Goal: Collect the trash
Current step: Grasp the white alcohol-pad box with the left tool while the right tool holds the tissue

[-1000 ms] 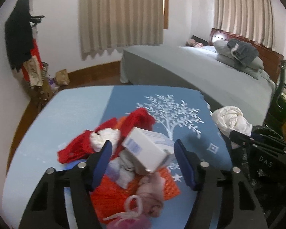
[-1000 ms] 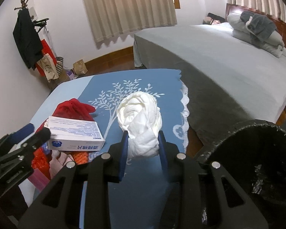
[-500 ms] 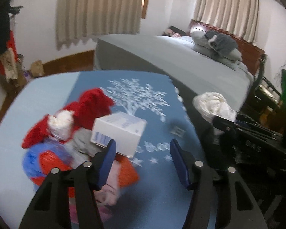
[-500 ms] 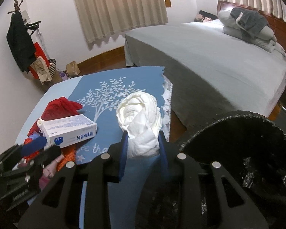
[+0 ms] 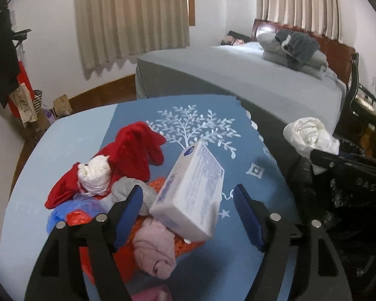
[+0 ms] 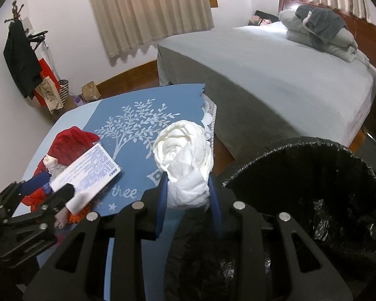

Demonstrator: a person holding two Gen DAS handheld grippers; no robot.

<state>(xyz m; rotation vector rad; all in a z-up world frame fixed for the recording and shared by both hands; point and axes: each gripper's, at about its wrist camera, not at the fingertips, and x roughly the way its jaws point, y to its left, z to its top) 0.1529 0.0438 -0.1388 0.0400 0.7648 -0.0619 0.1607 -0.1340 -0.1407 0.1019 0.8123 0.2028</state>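
Note:
My right gripper (image 6: 188, 188) is shut on a crumpled white wad (image 6: 185, 165), held at the rim of a bin with a black liner (image 6: 313, 200). In the left wrist view the white wad (image 5: 310, 135) shows at the right edge. A white printed box (image 5: 193, 195) lies tilted on a pile of trash: red cloth (image 5: 135, 150), a small white wad (image 5: 95, 175), pink cloth (image 5: 155, 248) and orange plastic (image 5: 127, 255). My left gripper (image 5: 188, 210) straddles the box; its jaws are opening and its pads stand clear of the box. The box (image 6: 87, 173) and left gripper (image 6: 47, 188) also show at the lower left of the right wrist view.
The pile sits on a table under a blue cloth with a white tree print (image 5: 195, 128). A large grey bed (image 6: 275, 70) stands behind the table, and a coat rack with bags (image 6: 22, 57) by the left wall. The bin stands to the right of the table.
My right gripper carried the white wad to the right, up to the bin's rim. My left gripper's jaws stand wider, and the box now lies tilted between them.

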